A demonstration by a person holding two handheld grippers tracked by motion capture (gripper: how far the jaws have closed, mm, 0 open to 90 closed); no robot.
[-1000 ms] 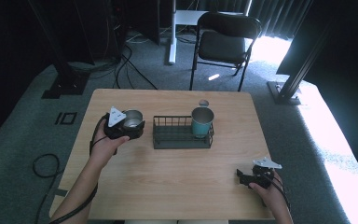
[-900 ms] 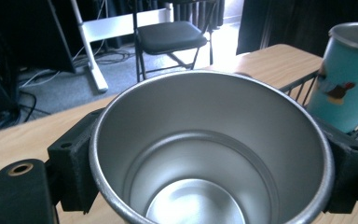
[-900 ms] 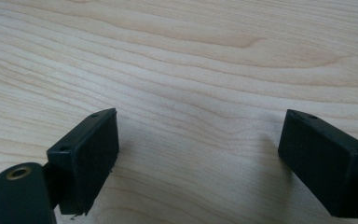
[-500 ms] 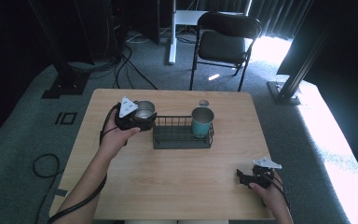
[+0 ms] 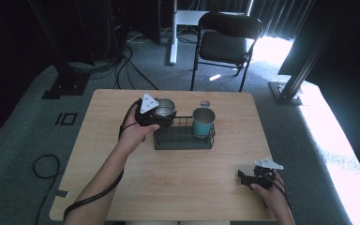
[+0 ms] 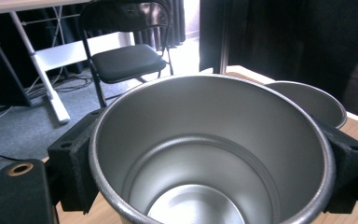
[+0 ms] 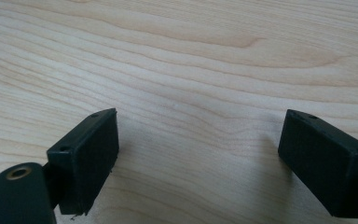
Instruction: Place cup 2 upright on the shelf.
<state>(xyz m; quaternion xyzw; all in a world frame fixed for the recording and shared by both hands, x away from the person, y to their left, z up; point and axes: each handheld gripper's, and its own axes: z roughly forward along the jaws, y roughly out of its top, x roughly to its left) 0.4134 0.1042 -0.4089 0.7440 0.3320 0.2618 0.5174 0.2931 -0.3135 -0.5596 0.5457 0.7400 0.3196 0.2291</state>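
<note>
A bare steel cup [image 5: 164, 108] hangs over the left end of the black wire rack [image 5: 183, 138], and my left gripper [image 5: 158, 116] is shut on it. Seen from the left gripper view, that steel cup [image 6: 209, 154] sits open-mouthed and empty between the two black pads [image 6: 77, 163]. A teal cup [image 5: 203, 122] stands upright in the rack's right end; its rim [image 6: 312, 100] peeks in behind the steel one. My right gripper [image 5: 244, 178] rests low at the table's front right, open, with only bare wood between its pads [image 7: 86, 156].
A small round lid [image 5: 205, 103] lies on the table [image 5: 187, 187] behind the rack. A black folding chair [image 5: 225, 44] stands beyond the far edge, with a white desk leg [image 5: 172, 33] and cables on the floor to its left.
My left gripper has carried the steel cup rightward and away from me, from left of the rack to above its left end. The right gripper has stayed put.
</note>
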